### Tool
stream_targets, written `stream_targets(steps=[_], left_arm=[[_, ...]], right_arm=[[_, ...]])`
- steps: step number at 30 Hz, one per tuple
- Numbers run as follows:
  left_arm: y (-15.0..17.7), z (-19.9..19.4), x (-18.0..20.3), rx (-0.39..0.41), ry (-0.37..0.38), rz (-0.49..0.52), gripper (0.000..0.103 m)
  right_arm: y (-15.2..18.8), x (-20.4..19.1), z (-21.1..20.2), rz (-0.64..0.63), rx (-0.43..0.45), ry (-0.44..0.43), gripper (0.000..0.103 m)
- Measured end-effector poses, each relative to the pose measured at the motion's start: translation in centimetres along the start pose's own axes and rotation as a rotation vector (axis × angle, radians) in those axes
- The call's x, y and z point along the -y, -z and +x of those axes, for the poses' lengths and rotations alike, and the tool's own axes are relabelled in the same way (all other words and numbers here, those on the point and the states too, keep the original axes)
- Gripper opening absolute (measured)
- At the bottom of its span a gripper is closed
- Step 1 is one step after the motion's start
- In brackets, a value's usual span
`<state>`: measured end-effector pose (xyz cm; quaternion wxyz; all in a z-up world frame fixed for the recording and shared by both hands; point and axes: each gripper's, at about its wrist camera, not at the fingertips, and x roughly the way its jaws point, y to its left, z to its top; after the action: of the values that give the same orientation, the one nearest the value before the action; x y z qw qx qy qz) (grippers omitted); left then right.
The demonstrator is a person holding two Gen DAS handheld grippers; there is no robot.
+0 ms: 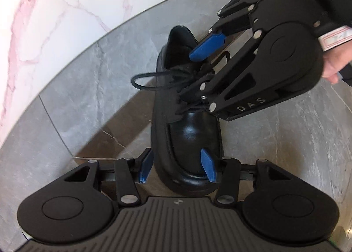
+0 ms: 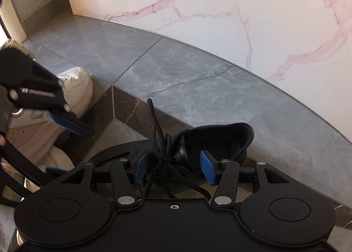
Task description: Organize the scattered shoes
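Note:
A black leather lace-up shoe (image 1: 189,133) lies on the grey tiled floor, toe toward the left wrist camera. My left gripper (image 1: 177,167) is open, with its blue pads on either side of the toe; whether they touch is unclear. My right gripper (image 1: 193,78) comes in from the right over the laces, open, one blue pad (image 1: 206,48) at the shoe's opening. In the right wrist view the right gripper (image 2: 173,167) straddles the laces and tongue of the shoe (image 2: 217,142), and the left gripper (image 2: 63,142) shows at the left.
A white and pink marble wall (image 1: 55,14) stands just behind the shoe above a grey stone ledge (image 2: 176,71). White and pinkish sneakers (image 2: 77,89) lie on the floor at the left of the right wrist view.

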<state>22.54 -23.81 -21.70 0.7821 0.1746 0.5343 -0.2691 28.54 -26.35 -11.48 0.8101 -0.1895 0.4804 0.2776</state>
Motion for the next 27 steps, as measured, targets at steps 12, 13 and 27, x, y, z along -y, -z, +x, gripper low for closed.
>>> stream_targets(steps=[12, 13, 27], left_arm=[[-0.2, 1.4, 0.7, -0.028, -0.033, -0.034, 0.047], [-0.3, 1.4, 0.8, -0.024, -0.036, -0.036, 0.047], [-0.9, 0.6, 2.1, 0.003, -0.086, -0.042, 0.047]], right_arm=[[1.7, -1.4, -0.9, 0.222, -0.059, -0.011, 0.024], [2.0, -1.5, -1.3, 0.245, -0.068, -0.007, 0.024], [7.0, -2.6, -3.5, 0.302, -0.062, -0.043, 0.028]])
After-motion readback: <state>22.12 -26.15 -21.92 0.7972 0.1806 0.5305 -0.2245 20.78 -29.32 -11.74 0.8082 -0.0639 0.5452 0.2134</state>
